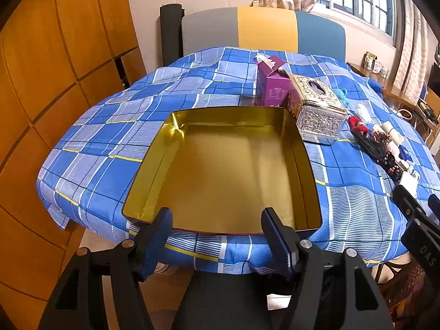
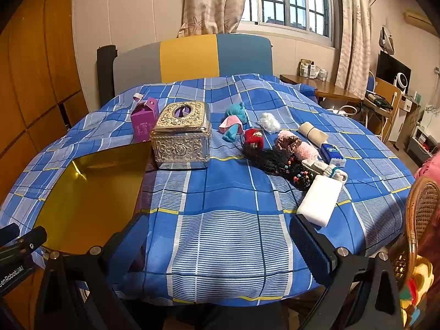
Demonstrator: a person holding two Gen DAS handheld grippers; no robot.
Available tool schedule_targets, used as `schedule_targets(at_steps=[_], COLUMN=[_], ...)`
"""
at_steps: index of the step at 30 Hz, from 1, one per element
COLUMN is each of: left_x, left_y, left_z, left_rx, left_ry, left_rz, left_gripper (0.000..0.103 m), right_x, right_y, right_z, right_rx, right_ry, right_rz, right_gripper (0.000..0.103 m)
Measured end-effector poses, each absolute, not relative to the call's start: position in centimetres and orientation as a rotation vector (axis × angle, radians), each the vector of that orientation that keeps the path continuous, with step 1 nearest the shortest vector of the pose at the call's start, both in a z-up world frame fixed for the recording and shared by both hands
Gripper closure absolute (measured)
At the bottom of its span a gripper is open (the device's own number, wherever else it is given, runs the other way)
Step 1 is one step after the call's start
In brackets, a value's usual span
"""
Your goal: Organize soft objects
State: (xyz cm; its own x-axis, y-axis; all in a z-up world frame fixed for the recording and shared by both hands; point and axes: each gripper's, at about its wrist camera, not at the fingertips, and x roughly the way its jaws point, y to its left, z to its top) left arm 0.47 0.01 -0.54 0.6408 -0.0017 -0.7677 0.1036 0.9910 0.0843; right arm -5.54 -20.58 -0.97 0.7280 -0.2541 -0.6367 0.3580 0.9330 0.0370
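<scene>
An empty gold tin tray [image 1: 306, 165] lies on the blue checked cloth; it also shows in the right wrist view [image 2: 55, 176]. My left gripper [image 1: 217, 220] is open and empty at the tray's near edge. My right gripper [image 2: 220, 236] is open and empty above bare cloth. A row of soft things lies to the right: a teal and pink cloth [image 2: 233, 121], a white fluffy ball [image 2: 269, 122], a red doll with black hair [image 2: 254, 137], a pink scrunchie [image 2: 305, 150], a beige roll [image 2: 312, 133], a tissue pack [image 2: 332, 154] and a white sponge block [image 2: 320, 200].
An ornate silver tissue box [image 2: 181, 140] and a purple carton [image 2: 144, 122] stand behind the tray. A striped chair back [image 2: 189, 55] is beyond the table. A wicker chair [image 2: 420, 220] is at the right edge. Wooden cabinets [image 1: 55, 82] line the left.
</scene>
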Motion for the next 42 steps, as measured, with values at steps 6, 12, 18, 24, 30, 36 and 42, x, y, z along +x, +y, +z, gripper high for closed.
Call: schedule_targets(at_steps=[6,12,18,24,30,36,42], left_x=[0.5,0.5,0.7,0.7,0.8,0.9,1.1], left_y=[0.0,0.0,0.0,0.0,0.0,-0.1,-0.2], left_z=[-0.8,-0.9,-1.1,-1.4,-1.6,-2.0,-2.4], left_rx=[0.115,0.120,0.121,0.121,0.127,0.128,0.134], left_ry=[0.887,0.892,0.902,0.911,0.916,0.926,0.941], left_rz=[-0.065,-0.067,-0.064,-0.061,-0.065,-0.071,-0.078], left_gripper=[0.035,0.035,0.035,0.035,0.035,0.035,0.035], right_x=[-5.5,-5.6,-5.6,-5.5,-5.5,-5.5,-5.4], right_y=[-20.5,-20.5,-20.9,-20.6,-20.7,-21.0,-20.9], right_z=[-1.0,-0.9,-0.9,-1.1,-1.1,-1.3,-1.4], right_rx=[0.160,0.148,0.155,0.139,0.142,0.147,0.141], right_ry=[0.678,0.675,0.681,0.683,0.684,0.689,0.689], right_rz=[-0.339,-0.348,-0.364,-0.355,-0.356,-0.360,-0.346], right_gripper=[0.000,0.000,0.000,0.000,0.000,0.000,0.000])
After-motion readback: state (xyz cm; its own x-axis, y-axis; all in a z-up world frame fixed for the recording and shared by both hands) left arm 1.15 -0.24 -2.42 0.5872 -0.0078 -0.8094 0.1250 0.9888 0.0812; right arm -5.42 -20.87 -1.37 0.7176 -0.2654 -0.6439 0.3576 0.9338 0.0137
